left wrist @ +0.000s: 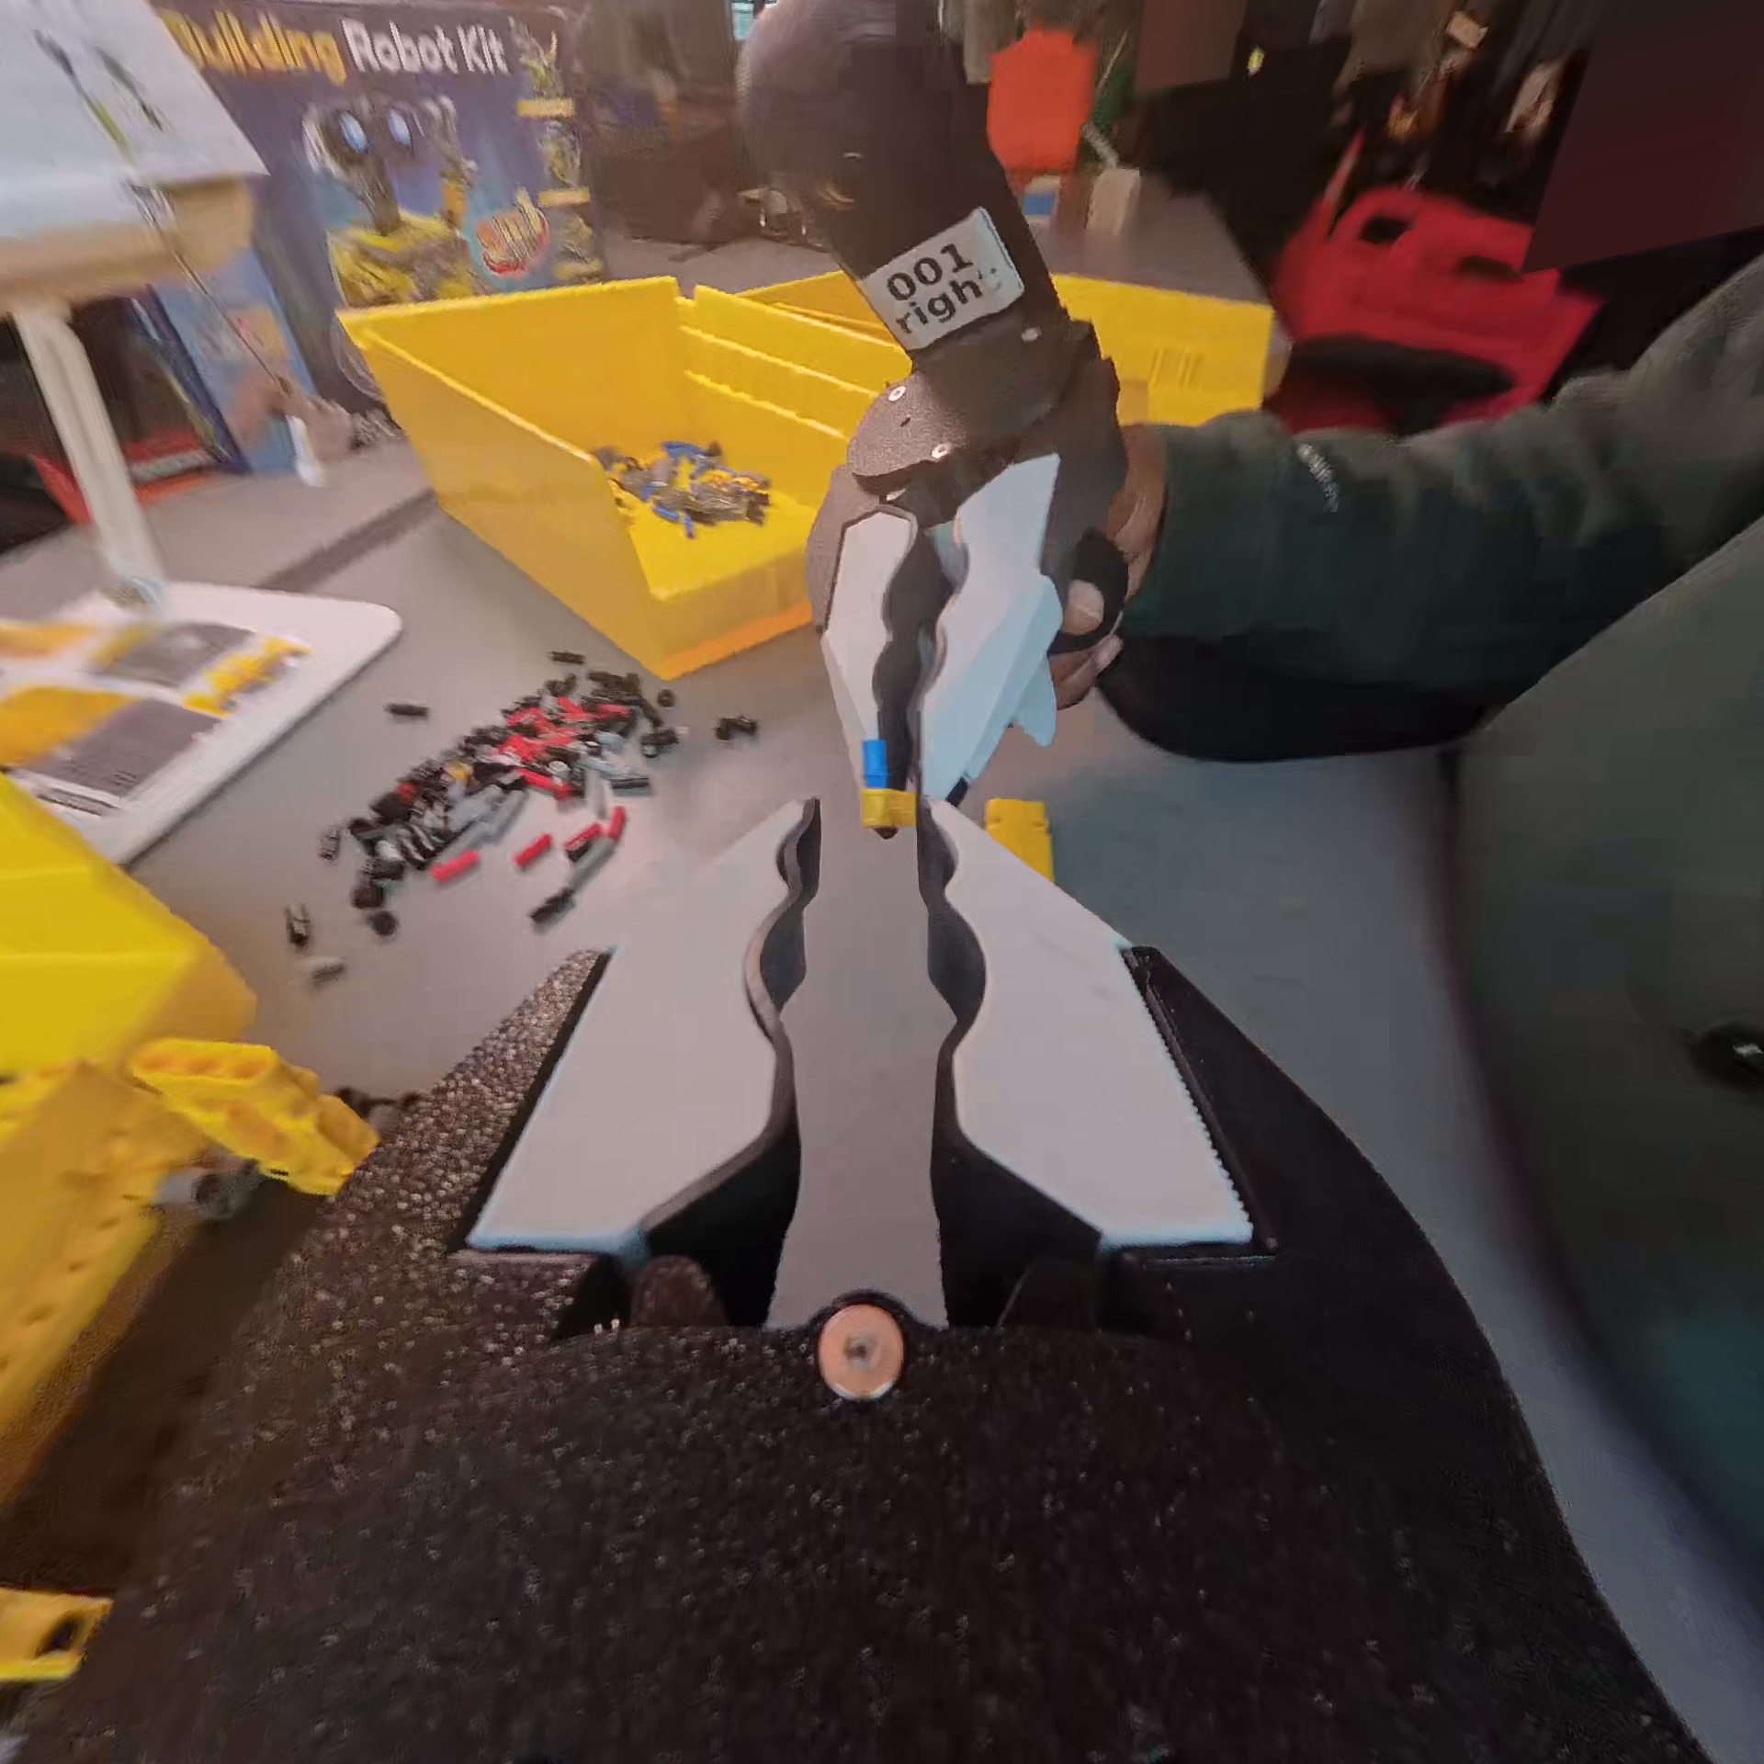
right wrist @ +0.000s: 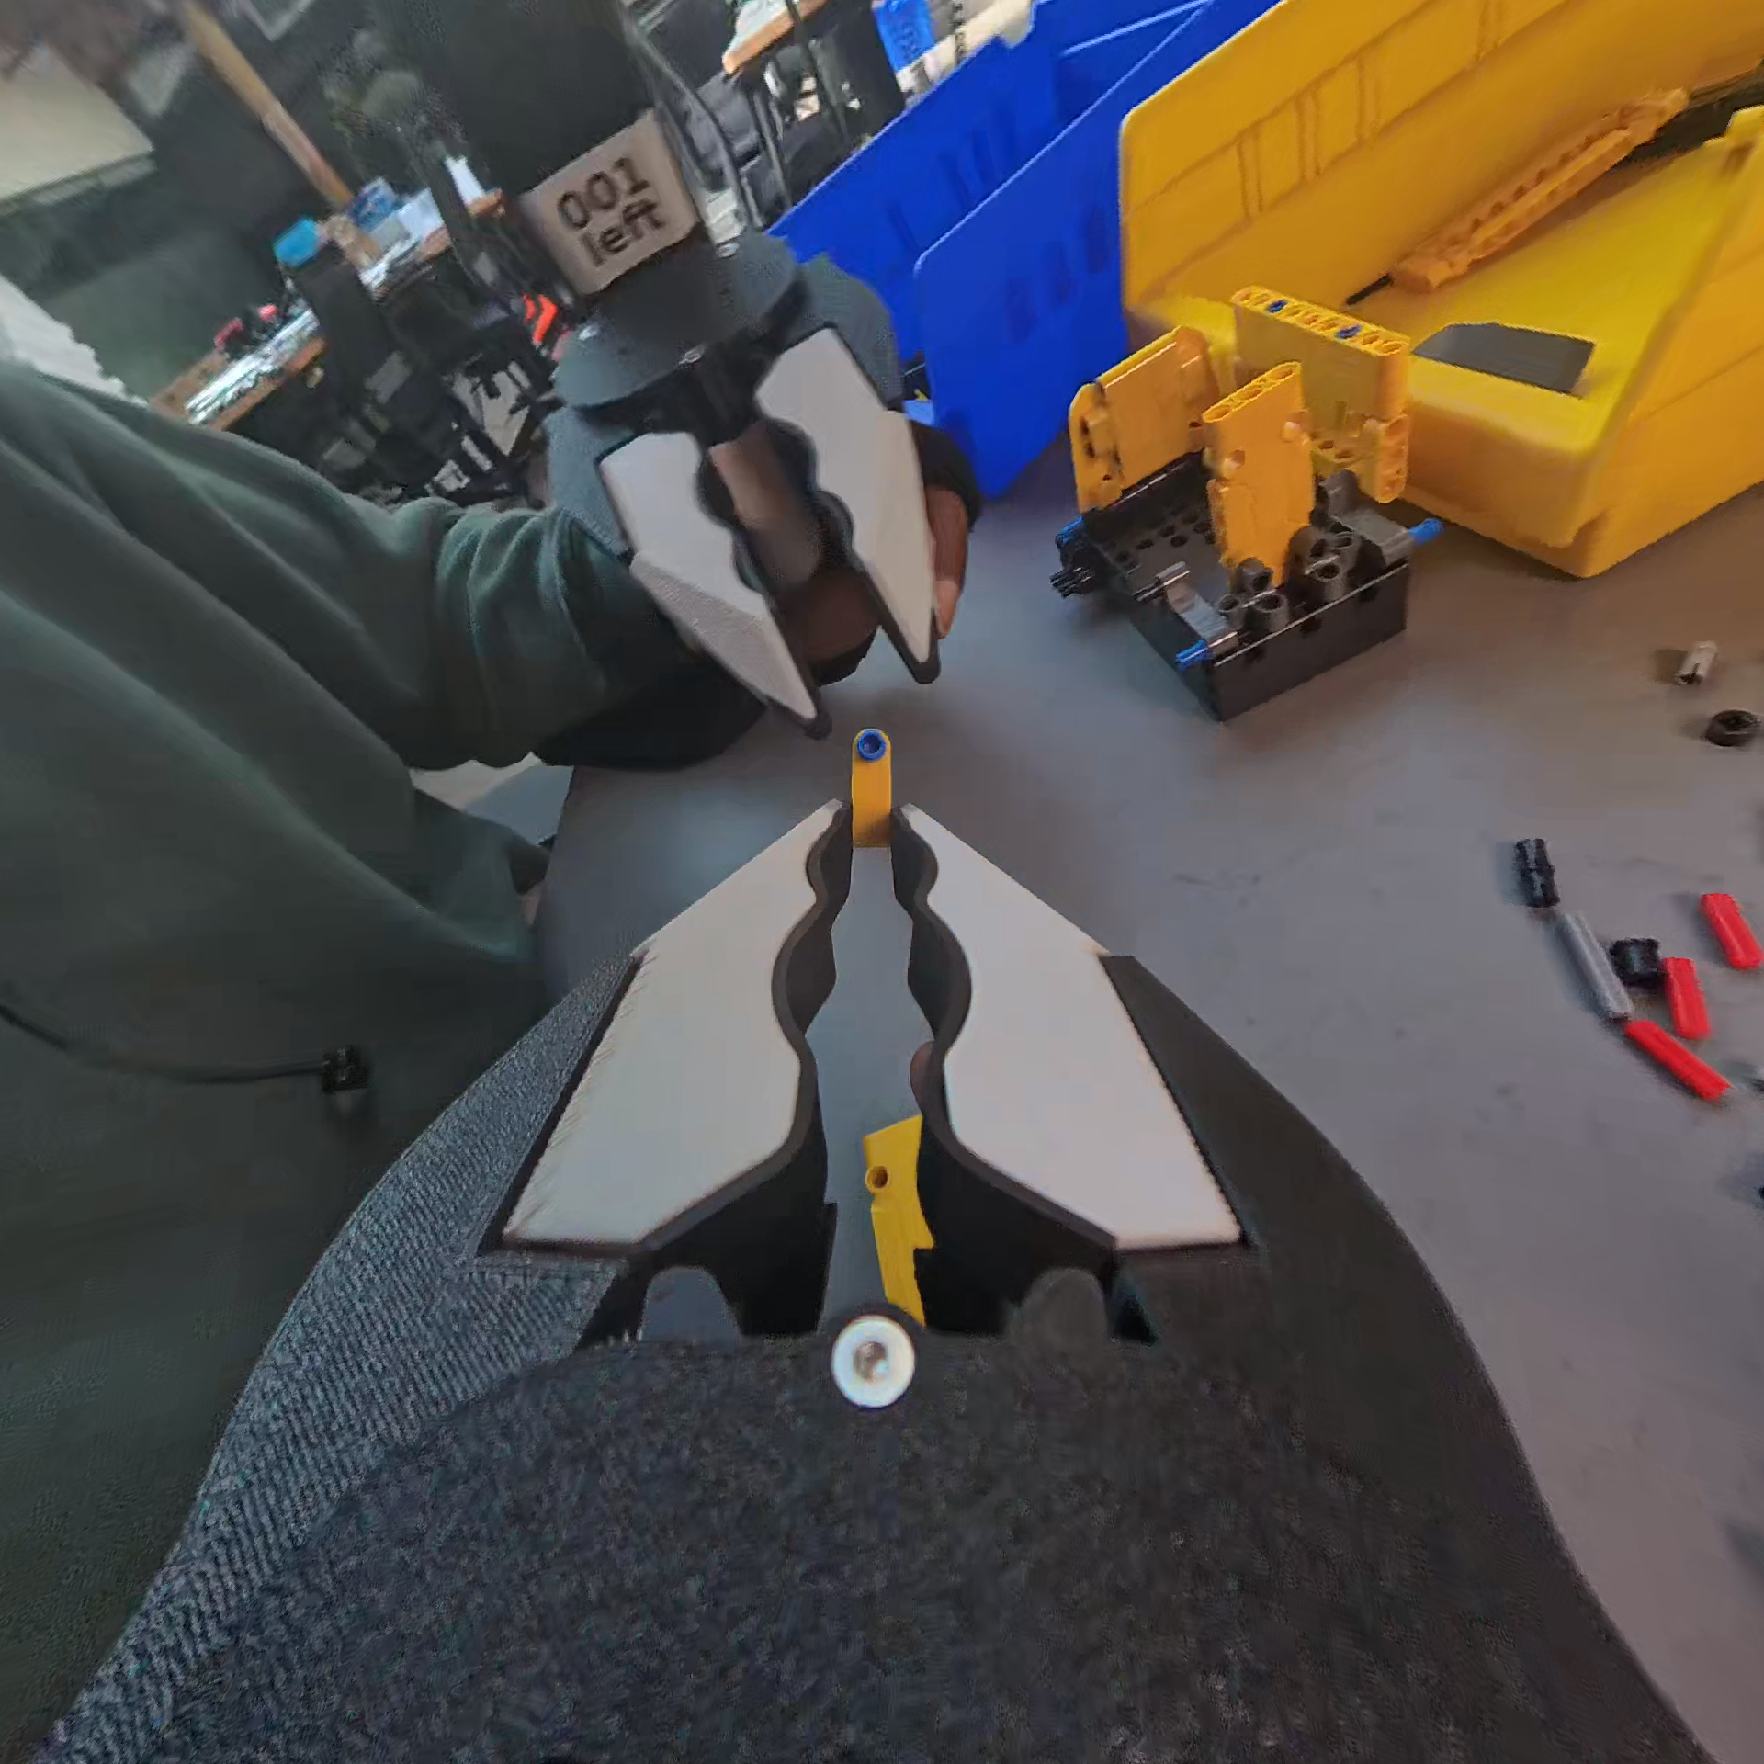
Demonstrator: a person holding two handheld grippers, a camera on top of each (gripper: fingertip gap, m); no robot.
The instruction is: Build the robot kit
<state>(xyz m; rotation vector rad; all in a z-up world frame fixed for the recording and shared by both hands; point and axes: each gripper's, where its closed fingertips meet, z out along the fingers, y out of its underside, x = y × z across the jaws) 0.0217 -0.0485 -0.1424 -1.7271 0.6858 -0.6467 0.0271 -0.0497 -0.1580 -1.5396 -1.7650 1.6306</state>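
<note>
A: Right gripper (right wrist: pixel 871 823)?

B: Clamped on a small yellow plastic beam (right wrist: pixel 871 800), pinched at its near end only. Far end standing proud of the tips, carrying a round blue plastic pin (right wrist: pixel 870 745). Held clear above the grey table top (right wrist: pixel 1241 859).

A: Left gripper (right wrist: pixel 867 692)?

B: Fingers apart, nothing between them. Facing the right gripper nose to nose, tips just short of the blue pin. Seen from the right wrist view as not touching. From the left wrist view, left gripper (left wrist: pixel 871 832) gap lined up on the yellow beam (left wrist: pixel 888 809) and blue pin (left wrist: pixel 873 759) under the right gripper (left wrist: pixel 892 787).

A: Quality of hold?

B: Narrow bite, long overhang. Judged liable to pivot under any side push. Advisable: steady squeeze, square alignment of the two noses, slow closing, no twisting.

A: Surroundings?

B: Second yellow plastic piece (left wrist: pixel 1019 835) lying on the table just below the right gripper. Loose heap of small black, red and grey plastic parts (left wrist: pixel 506 773) to the left gripper's side. Open yellow plastic bin (left wrist: pixel 535 401) behind it, more small parts inside. Half-built yellow and black block model (right wrist: pixel 1241 496) well apart, beside blue plastic bins (right wrist: pixel 1002 239). Printed booklet (left wrist: pixel 124 687) lying open at the left edge.
</note>
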